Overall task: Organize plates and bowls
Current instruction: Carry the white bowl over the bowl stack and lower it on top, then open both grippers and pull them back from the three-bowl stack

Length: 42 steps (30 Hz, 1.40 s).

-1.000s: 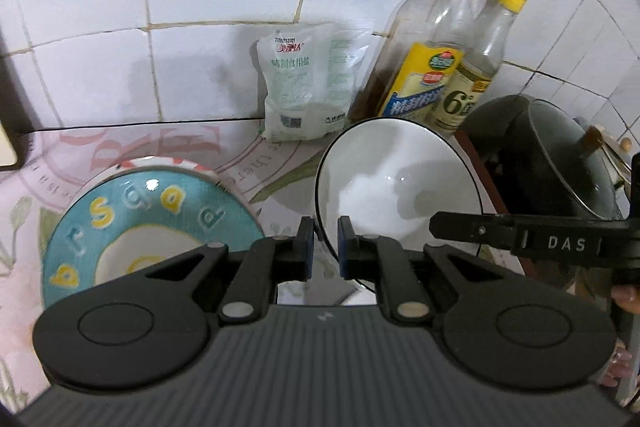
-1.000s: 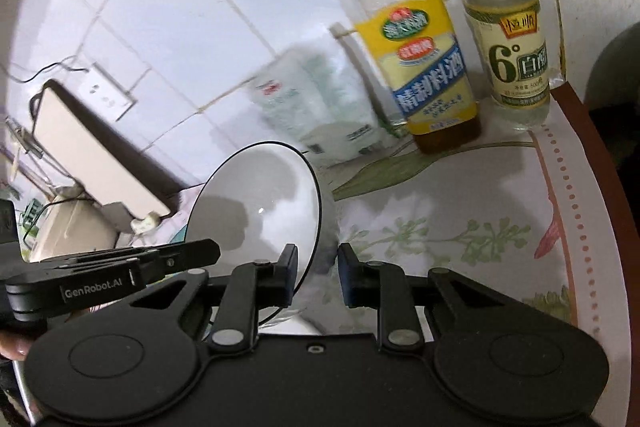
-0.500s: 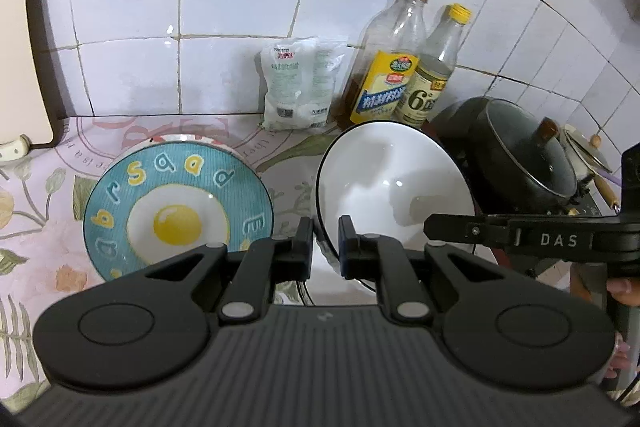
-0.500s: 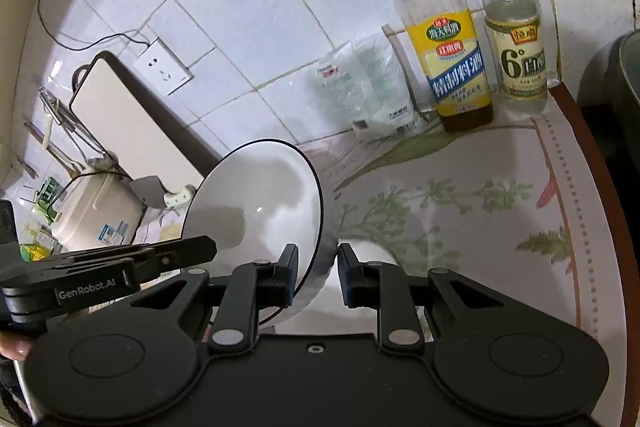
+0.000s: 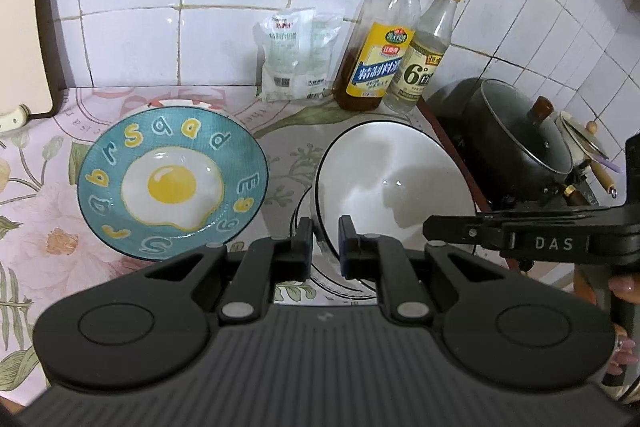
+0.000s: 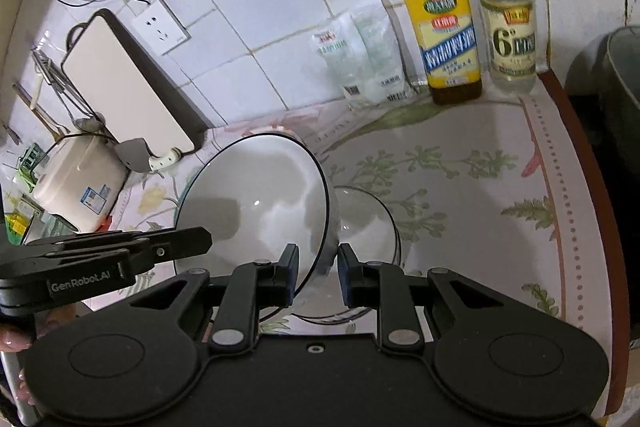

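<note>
A white bowl with a black rim is held tilted above the counter by both grippers. My left gripper is shut on its near rim. My right gripper is shut on the opposite rim of the same bowl. A second white bowl with a black rim stands on the flowered counter right under it, and shows in the left wrist view too. A blue plate with a fried-egg picture lies to the left on another dish.
Two bottles and a white bag stand against the tiled wall. A dark pot with a glass lid sits at the right past the counter's edge. A cutting board and a rice cooker are at the left.
Both grippers have drawn back and up from the wall with the white bowl between them. The second bowl under it and the whole egg plate have come into view.
</note>
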{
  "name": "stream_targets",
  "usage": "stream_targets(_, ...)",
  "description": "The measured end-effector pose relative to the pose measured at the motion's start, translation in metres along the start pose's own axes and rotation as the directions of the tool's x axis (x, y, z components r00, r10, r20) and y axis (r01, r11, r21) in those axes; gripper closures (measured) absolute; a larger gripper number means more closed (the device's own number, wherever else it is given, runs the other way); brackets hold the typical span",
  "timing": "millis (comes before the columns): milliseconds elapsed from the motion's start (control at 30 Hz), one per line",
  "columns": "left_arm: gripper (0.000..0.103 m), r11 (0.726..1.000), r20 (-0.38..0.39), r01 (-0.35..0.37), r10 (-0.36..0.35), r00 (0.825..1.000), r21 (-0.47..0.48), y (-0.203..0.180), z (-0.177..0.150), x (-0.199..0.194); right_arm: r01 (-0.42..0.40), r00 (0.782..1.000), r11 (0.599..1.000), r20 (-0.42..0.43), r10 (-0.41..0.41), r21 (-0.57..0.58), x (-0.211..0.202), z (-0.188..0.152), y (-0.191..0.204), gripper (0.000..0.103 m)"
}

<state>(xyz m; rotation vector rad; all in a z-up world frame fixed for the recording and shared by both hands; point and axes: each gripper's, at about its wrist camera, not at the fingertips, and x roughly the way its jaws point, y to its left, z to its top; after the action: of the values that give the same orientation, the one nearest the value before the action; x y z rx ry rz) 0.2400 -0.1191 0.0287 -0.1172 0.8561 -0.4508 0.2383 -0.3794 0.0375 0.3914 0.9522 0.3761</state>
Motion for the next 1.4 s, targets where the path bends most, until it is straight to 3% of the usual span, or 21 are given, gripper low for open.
stream_targets(467, 0.092, 1.0, -0.038, -0.014, 0.014, 0.999, -0.013, 0.005, -0.005, 0.042, 0.106, 0.994, 0.99, -0.015, -0.108, -0.096, 0.03, -0.002, -0.002, 0.077)
stream_targets(667, 0.092, 0.999, -0.062, -0.023, 0.021, 0.998, -0.025, 0.009, -0.009, 0.054, 0.171, 0.985, 0.967, 0.018, -0.171, -0.191, 0.041, -0.006, 0.005, 0.077)
stream_targets(867, 0.085, 1.0, -0.073, -0.006, 0.005, 0.997, -0.014, 0.007, -0.012, 0.051, 0.237, 0.971, 0.932, 0.057, -0.23, -0.275, 0.042, -0.008, 0.012, 0.075)
stream_targets(1267, 0.063, 0.998, -0.028, 0.016, -0.015, 0.999, 0.061, -0.008, -0.022, 0.01, 0.219, 0.971, 0.924, 0.166, -0.174, -0.312, -0.002, -0.026, 0.025, 0.075)
stream_targets(1400, 0.062, 0.997, -0.013, 0.024, -0.023, 1.0, 0.078, -0.012, -0.03, -0.005, 0.224, 0.967, 0.907, 0.197, -0.162, -0.356, -0.02, -0.038, 0.039, 0.074)
